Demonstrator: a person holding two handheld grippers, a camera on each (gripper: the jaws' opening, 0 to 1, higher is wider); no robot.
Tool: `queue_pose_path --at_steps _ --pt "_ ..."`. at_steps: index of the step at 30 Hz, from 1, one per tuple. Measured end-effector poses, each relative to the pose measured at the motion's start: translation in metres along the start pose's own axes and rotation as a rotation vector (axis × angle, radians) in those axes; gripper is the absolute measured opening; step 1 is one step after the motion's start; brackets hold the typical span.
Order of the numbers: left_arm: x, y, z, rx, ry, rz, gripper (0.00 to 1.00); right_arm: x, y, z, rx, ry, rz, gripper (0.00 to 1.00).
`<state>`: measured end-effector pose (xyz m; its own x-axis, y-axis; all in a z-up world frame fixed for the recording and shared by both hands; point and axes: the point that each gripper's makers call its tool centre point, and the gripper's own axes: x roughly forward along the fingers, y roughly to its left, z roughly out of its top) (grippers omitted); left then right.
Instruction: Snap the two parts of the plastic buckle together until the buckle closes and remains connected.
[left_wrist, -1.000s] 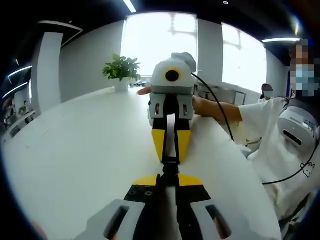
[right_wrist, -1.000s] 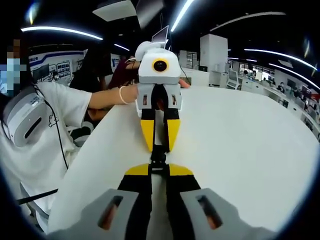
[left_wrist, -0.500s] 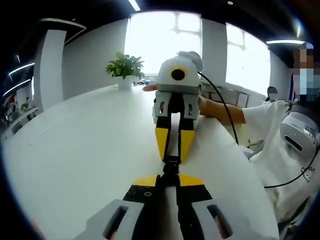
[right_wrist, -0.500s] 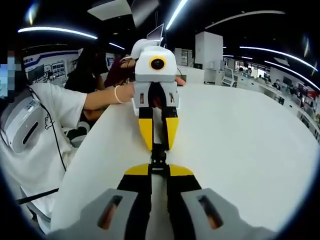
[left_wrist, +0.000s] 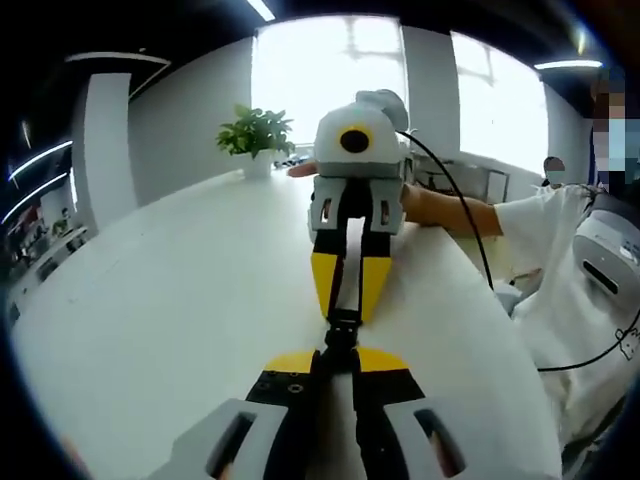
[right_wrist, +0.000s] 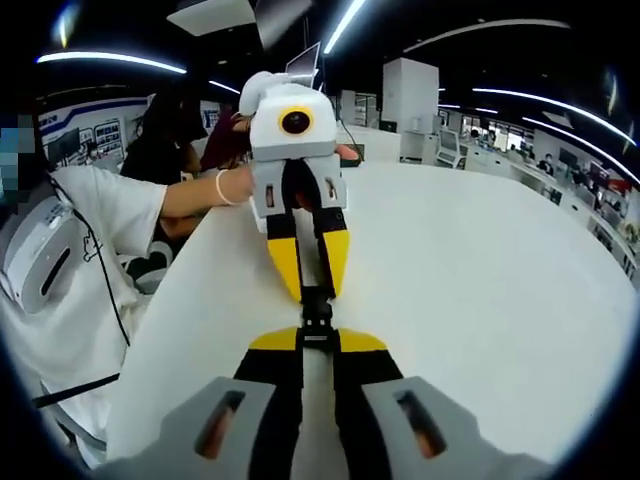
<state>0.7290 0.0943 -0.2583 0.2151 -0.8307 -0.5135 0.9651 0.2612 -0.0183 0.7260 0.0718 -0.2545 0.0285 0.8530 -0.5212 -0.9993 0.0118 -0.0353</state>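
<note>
While the left gripper (left_wrist: 339, 352) stays clamped on one end of the black buckle (left_wrist: 340, 335), the right gripper (left_wrist: 347, 300) pinches the other end – tip to tip above the white table (left_wrist: 170, 320), a potted plant (left_wrist: 256, 140) beyond.

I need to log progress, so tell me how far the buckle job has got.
Done: each hand-held gripper is shut on one end of the black buckle, the left and right facing tip to tip above the white table. In hand: pressing the halves together. Left: whether it has latched is too small to tell, so confirm that it holds.
</note>
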Motion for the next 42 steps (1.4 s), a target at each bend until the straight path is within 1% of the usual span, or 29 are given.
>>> queue_pose_path --at_steps 3,5,8,10,13,15,16,17,19,22,24,29,35,42 --pt "-0.001 0.002 0.0 -0.024 0.002 0.013 0.1 0.001 0.002 0.0 0.003 0.014 -0.023 0.09" --pt "-0.001 0.002 0.0 -0.025 0.004 0.026 0.1 0.0 0.002 -0.001 -0.006 0.026 -0.038 0.08" --pt "-0.002 0.001 0.0 -0.016 0.002 0.024 0.09 -0.001 0.0 -0.002 0.005 0.016 -0.025 0.08" --pt "-0.002 0.001 0.0 -0.013 -0.008 0.005 0.09 -0.001 -0.001 -0.002 0.012 0.009 -0.009 0.08" --pt "-0.002 0.0 -0.001 -0.008 -0.015 -0.017 0.09 0.0 0.0 -0.001 -0.005 0.005 0.01 0.08" --pt "-0.001 -0.001 -0.001 -0.003 -0.021 -0.039 0.09 0.0 -0.002 -0.001 -0.051 0.017 0.036 0.08" --pt "0.0 -0.004 -0.001 -0.007 -0.026 -0.072 0.1 0.001 0.001 -0.001 -0.077 0.03 0.063 0.08" --pt "-0.001 -0.002 -0.001 -0.007 -0.021 -0.08 0.1 0.001 0.0 0.0 -0.07 0.027 0.067 0.08" --pt "0.0 -0.003 -0.001 0.023 -0.015 -0.095 0.1 0.002 -0.001 0.0 -0.068 0.024 0.093 0.08" --pt "0.0 -0.002 -0.001 0.018 -0.025 -0.115 0.1 0.002 -0.001 -0.001 -0.079 0.009 0.124 0.08" --pt "0.0 -0.002 -0.001 0.008 -0.033 -0.127 0.09 0.002 -0.001 0.0 -0.073 0.006 0.131 0.08" --pt "0.002 -0.004 -0.001 0.001 -0.032 -0.112 0.09 0.003 -0.001 0.0 -0.065 0.004 0.119 0.08" --pt "0.003 -0.006 -0.001 -0.022 -0.032 -0.075 0.09 0.002 0.001 -0.001 -0.05 -0.001 0.088 0.08" --pt "0.004 -0.008 0.0 -0.021 -0.032 -0.072 0.09 0.003 0.002 0.0 -0.043 -0.002 0.084 0.08"
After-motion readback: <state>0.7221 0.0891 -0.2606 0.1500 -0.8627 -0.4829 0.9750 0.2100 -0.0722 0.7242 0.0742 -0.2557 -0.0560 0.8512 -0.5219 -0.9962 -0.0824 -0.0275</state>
